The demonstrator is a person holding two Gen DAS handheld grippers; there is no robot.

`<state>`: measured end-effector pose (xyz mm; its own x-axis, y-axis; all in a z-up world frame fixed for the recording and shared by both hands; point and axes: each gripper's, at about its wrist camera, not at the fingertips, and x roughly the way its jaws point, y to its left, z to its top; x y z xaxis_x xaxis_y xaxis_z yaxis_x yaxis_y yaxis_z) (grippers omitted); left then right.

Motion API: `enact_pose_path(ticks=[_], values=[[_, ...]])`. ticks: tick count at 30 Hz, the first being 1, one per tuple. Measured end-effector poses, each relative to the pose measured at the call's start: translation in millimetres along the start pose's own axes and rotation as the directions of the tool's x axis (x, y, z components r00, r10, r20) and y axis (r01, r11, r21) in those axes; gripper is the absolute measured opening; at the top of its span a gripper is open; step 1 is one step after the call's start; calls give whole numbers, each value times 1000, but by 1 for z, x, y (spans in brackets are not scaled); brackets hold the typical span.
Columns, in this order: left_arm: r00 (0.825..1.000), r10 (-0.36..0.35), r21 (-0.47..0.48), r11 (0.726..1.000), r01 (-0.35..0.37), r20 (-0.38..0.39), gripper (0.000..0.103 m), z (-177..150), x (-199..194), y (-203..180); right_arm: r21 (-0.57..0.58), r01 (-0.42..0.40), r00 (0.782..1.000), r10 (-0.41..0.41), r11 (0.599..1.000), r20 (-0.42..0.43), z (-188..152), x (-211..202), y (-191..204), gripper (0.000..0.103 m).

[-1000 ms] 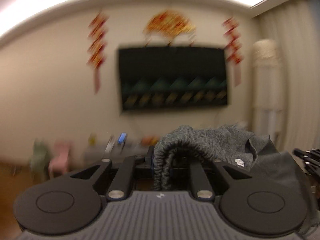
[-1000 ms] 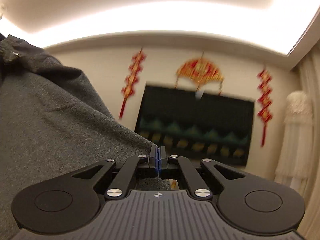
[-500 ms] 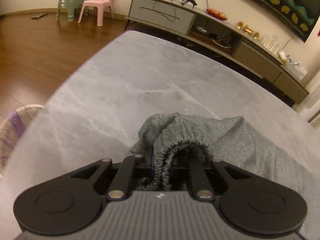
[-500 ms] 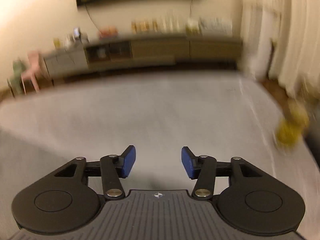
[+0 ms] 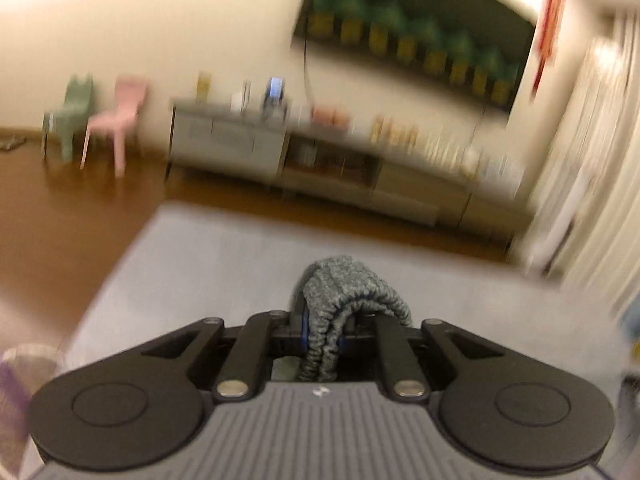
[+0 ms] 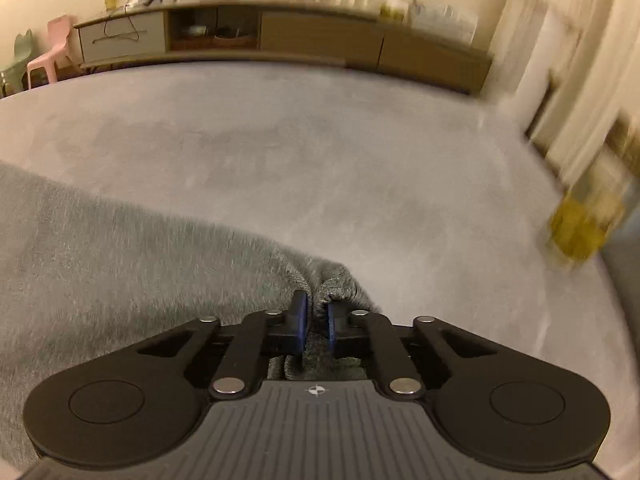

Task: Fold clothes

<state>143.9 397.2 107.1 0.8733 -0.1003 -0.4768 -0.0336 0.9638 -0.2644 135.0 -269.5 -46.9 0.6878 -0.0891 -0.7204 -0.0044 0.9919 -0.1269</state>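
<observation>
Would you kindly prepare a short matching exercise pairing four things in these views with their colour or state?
Things:
1. left gripper
2. small chair
3. grey garment
4. right gripper

States:
A. pink, against the wall
B. shut on a gathered, ribbed edge
C. spread over the grey surface
D. pads closing on a fabric corner

Pairs: 1-B, 2-A, 3-C, 4-D
</observation>
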Motion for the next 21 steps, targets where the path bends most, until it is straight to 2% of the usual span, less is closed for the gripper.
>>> enact_pose_path(ticks=[2, 4, 6, 8, 10, 12, 13, 14, 15, 16, 17, 18, 20, 21], values=[[998, -20, -50, 998, 24, 62, 12, 30, -11, 8, 40, 26, 993, -31, 999, 113, 30, -19, -13, 9], [998, -11, -80, 997, 17, 69, 12, 56, -7, 15, 70, 55, 977, -68, 996, 200, 70, -30, -20, 9], [999, 24, -126, 992, -22, 22, 12, 74, 20, 25, 85, 95, 964, -113, 992, 240, 110, -24, -22, 9], [990, 110, -136, 983, -121, -83, 13, 79, 62, 33, 99, 152, 959, -172, 983, 226, 140, 0, -22, 9], [958, 203, -121, 966, -230, -202, 17, 68, 104, 42, 110, 220, 954, -238, 969, 185, 162, 30, -21, 10], [906, 285, -87, 941, -326, -313, 24, 47, 142, 53, 96, 263, 955, -274, 960, 116, 160, 63, -13, 17], [894, 303, -74, 936, -344, -331, 24, 34, 144, 56, 81, 251, 964, -257, 965, 76, 154, 80, -7, 24], [881, 321, -60, 930, -362, -347, 26, 21, 146, 58, 84, 222, 970, -229, 971, 79, 141, 75, 1, 29], [890, 317, -68, 932, -357, -328, 34, 12, 136, 59, 88, 193, 976, -200, 977, 84, 128, 69, 8, 34], [899, 313, -76, 933, -351, -308, 45, 4, 125, 59, 91, 164, 981, -172, 982, 88, 116, 64, 15, 48], [907, 309, -83, 935, -345, -288, 50, -4, 114, 60, 95, 134, 985, -143, 986, 92, 103, 59, 23, 55], [914, 305, -91, 936, -339, -268, 57, -13, 103, 60, 73, 72, 991, -80, 995, 108, 86, 43, 34, 56], [920, 283, -123, 938, -325, -273, 58, -32, 83, 66, 23, -70, 992, 67, 997, 109, 52, 11, 60, 64], [918, 269, -133, 939, -317, -291, 58, -43, 79, 65, -4, -149, 984, 149, 989, 93, 34, -5, 73, 66]])
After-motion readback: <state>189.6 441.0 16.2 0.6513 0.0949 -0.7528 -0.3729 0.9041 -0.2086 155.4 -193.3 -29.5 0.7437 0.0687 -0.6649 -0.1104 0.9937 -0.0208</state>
